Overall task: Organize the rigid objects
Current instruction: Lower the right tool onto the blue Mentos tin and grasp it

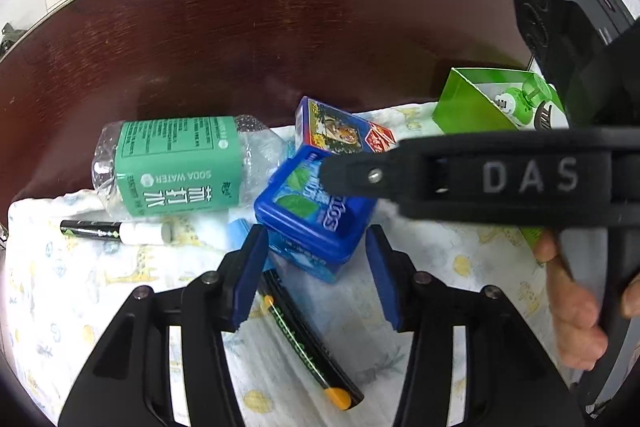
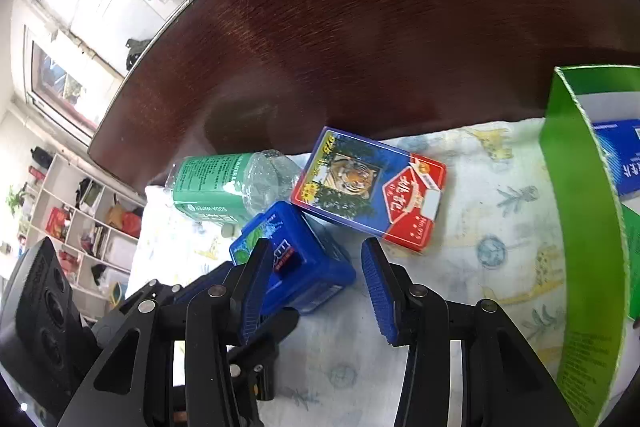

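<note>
The dark wood worktop [image 1: 240, 27] is filling the top half of both views, with a printed cloth [image 1: 80, 287] spreading over the lower part. A green box [image 2: 580, 227] is standing open along the right edge of the right wrist view, probably where stuff is going. A soda water bottle [image 1: 176, 167] is lying on its side at left centre. The card pack [image 2: 368, 187] is lying mid-frame, touching the blue mint tin [image 1: 312, 211]. Two markers are lying on the cloth: one [image 1: 116, 231] at left, one [image 1: 308, 339] at bottom centre.

The left gripper [image 1: 316, 267] is hanging over the tin with jaws released, straddling its near corner. The right gripper [image 2: 316, 283] is spread too, gripping nothing. I'd be squaring up on the tin's flat sides before closing, since a corner grip looks likely to twist out.
</note>
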Tool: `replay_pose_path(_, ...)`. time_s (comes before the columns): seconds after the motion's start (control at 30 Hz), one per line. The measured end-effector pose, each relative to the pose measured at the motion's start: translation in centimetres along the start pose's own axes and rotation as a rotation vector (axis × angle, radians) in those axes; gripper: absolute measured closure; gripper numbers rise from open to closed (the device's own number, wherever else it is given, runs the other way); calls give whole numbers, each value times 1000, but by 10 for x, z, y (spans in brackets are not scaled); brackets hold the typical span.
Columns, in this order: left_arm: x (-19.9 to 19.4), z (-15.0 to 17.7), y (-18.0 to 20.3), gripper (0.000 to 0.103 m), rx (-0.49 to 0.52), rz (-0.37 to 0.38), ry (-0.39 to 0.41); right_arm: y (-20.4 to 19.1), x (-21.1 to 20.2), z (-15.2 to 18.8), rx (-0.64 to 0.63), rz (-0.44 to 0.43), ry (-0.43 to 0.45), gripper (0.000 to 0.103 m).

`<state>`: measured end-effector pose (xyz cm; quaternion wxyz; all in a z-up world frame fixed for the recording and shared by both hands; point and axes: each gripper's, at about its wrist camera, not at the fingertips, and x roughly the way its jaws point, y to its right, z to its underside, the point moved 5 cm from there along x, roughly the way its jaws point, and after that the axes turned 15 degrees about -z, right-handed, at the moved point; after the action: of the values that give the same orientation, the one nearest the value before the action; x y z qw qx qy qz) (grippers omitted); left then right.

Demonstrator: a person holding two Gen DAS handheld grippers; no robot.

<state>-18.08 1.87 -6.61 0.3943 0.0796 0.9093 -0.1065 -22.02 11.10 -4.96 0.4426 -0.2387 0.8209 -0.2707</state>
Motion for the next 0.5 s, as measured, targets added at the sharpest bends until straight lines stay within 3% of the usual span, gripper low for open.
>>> replay_pose_path(0.17,0,1,-6,56,-19,29,-3,-7,13,0,-21,-46,-31,56)
replay_pose_path(0.27,-6,1,-6,60,-22,20,10,-12,13,1,-34,-33,-34,56)
replay_pose_path(0.5,-20,-9,9,61,12,12,47,-23,2,7,-60,-21,-26,56)
